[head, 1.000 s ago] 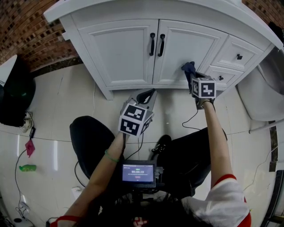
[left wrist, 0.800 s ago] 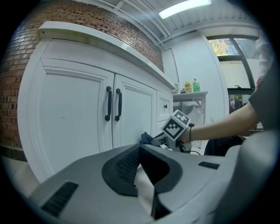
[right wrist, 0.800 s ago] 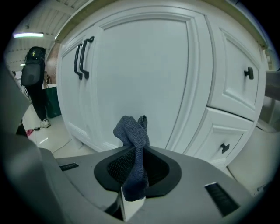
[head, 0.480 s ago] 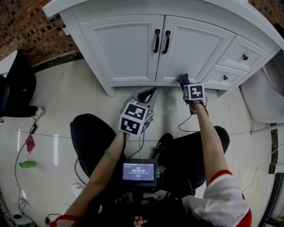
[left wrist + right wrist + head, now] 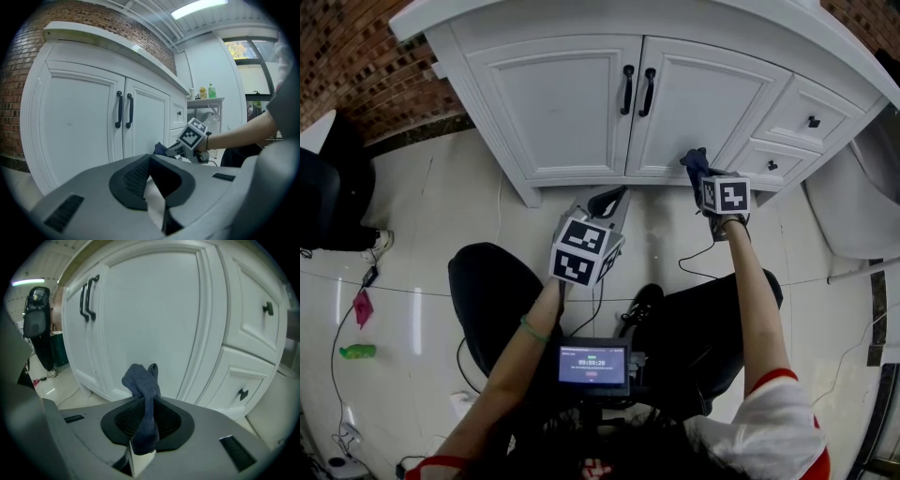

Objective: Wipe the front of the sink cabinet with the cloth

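Note:
The white sink cabinet [image 5: 553,103] has two doors with black handles [image 5: 636,89] and drawers to the right. My right gripper [image 5: 698,169] is shut on a dark blue cloth [image 5: 694,159], which is pressed to the lower right corner of the right door. In the right gripper view the cloth [image 5: 143,380] sticks up between the jaws, close to the door panel [image 5: 154,310]. My left gripper [image 5: 611,195] hangs shut and empty over the floor, short of the cabinet base. The left gripper view shows the doors [image 5: 75,126] and the right gripper [image 5: 165,150] with the cloth [image 5: 159,149].
A black chair [image 5: 319,197] stands at the far left by a brick wall [image 5: 356,66]. A white fixture [image 5: 853,206] is to the right of the cabinet. Pink [image 5: 363,307] and green [image 5: 358,353] items and cables lie on the tile floor. A screen device [image 5: 593,364] sits near my chest.
The right gripper slid the cloth down to the door's bottom edge, then back up a little and to the right. The left gripper has stayed in place.

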Demonstrator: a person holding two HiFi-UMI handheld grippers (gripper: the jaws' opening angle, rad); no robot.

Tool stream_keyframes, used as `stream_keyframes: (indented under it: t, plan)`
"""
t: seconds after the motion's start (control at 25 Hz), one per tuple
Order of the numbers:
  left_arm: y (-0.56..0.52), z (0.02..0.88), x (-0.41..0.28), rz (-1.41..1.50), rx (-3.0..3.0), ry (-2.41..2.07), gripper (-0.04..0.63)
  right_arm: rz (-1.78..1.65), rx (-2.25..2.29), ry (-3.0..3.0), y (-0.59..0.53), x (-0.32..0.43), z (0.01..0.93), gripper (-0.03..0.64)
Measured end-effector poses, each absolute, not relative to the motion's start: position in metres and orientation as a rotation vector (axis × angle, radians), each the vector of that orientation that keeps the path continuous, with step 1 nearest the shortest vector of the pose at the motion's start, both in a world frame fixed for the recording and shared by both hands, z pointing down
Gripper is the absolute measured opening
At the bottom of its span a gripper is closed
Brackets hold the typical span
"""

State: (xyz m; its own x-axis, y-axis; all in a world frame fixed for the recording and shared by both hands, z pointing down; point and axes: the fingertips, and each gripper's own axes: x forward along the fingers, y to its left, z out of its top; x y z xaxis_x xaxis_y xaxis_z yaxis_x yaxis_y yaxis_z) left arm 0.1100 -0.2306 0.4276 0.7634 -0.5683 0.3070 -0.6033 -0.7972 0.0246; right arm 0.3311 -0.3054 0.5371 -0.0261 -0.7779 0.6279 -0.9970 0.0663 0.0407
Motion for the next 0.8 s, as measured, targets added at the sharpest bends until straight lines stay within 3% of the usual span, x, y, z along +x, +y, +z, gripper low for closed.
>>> stream_keyframes:
  t: [0.48, 0.8]
  plan:
    - [-0.207, 0.405, 0.146, 0.413, 2.914, -0.863, 0.02, -0.012, 2.09, -2.049, -0.284, 0.387, 0.262, 0.063]
    - [-0.204, 0.405, 0.144, 0.43, 2.907, -0.874, 0.02, -0.113, 2.146, -2.002, -0.285, 0.401, 0.225, 0.063]
